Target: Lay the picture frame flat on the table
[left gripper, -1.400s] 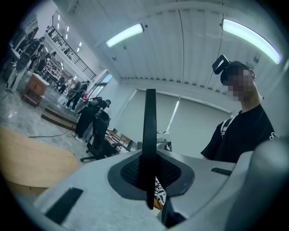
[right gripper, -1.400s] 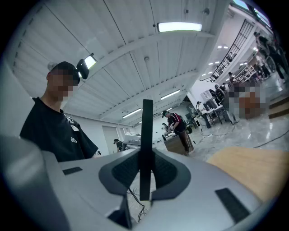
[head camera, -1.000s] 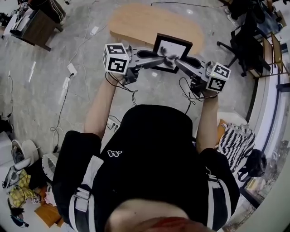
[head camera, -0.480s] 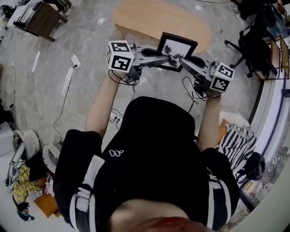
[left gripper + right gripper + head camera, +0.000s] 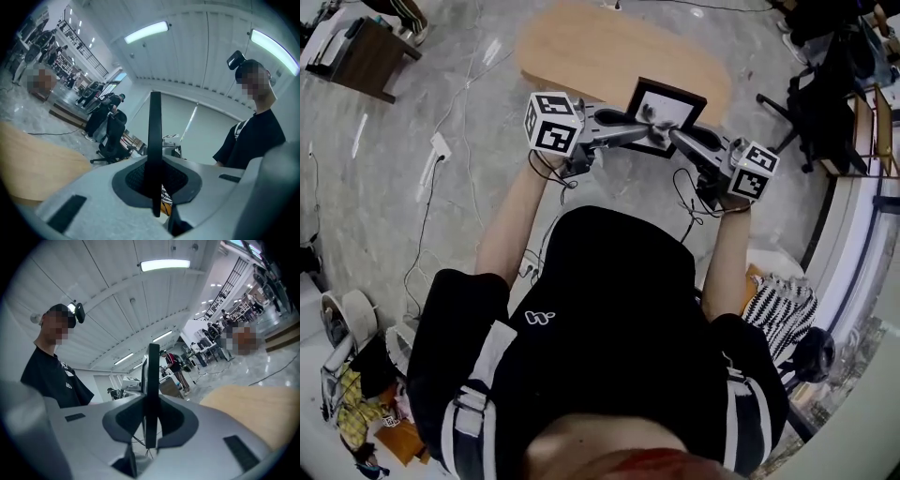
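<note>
A black picture frame (image 5: 667,111) with a white mat hangs in the air over the near edge of the oval wooden table (image 5: 581,52). My left gripper (image 5: 645,124) comes in from the left and is shut on the frame's lower edge. My right gripper (image 5: 671,133) comes in from the right and is shut on the same edge, close beside the left one. In the left gripper view the frame (image 5: 154,131) shows edge-on as a thin black strip between the pads of the left gripper (image 5: 154,185). The right gripper view shows the frame (image 5: 152,380) the same way, clamped in the right gripper (image 5: 151,427).
An office chair (image 5: 811,94) stands right of the table and a dark desk (image 5: 356,56) at the far left. Cables and a power strip (image 5: 436,148) lie on the grey floor. A striped bag (image 5: 783,305) sits at my right, and clutter (image 5: 347,394) at my lower left.
Both grippers keep their hold on the frame. Frame and grippers have drifted slightly down and right in the head view, staying over the table's near edge.
</note>
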A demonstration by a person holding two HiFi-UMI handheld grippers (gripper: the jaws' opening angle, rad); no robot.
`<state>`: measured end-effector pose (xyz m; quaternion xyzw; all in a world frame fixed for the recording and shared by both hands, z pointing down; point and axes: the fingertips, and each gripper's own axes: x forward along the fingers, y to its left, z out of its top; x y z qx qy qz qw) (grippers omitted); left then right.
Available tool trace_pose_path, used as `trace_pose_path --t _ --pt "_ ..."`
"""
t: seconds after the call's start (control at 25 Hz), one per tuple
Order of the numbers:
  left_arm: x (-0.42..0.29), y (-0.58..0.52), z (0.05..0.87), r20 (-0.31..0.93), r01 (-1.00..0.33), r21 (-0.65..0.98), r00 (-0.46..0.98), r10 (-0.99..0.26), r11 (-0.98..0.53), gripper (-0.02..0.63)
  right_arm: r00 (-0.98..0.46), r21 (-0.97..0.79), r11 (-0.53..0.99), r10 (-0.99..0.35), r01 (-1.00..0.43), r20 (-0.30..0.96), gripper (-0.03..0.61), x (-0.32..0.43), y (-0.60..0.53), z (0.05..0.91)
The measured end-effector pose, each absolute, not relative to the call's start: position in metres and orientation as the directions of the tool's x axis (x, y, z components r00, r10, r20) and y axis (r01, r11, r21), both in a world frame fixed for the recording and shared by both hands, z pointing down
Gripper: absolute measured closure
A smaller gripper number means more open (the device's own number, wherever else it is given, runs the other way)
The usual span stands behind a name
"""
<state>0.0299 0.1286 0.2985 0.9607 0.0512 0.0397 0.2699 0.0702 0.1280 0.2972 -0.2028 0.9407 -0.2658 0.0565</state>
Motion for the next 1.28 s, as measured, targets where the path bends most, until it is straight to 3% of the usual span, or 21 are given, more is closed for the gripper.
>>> trace_pose_path --t 0.52,0.84,1.28 --pt "-0.004 -0.14 0.344 0.114 0.0 0.672 0.988 0.103 -0.74 0.583 -0.867 -0.686 0.618 -0.497 -0.384 0.038 0.506 0.038 -0.138 0.344" --pt "0.028 -0.172 0.404 0.132 -0.017 0.772 0.982 0.133 -0.636 0.582 -0.826 -0.782 0.467 -0.555 -0.412 0.104 0.506 0.07 -0.166 0.405" --pt "0.047 -0.225 0.593 0.225 -0.165 0.874 0.971 0.08 -0.458 0.568 -0.824 -0.889 0.269 -0.536 -0.371 0.182 0.505 0.089 -0.218 0.595"
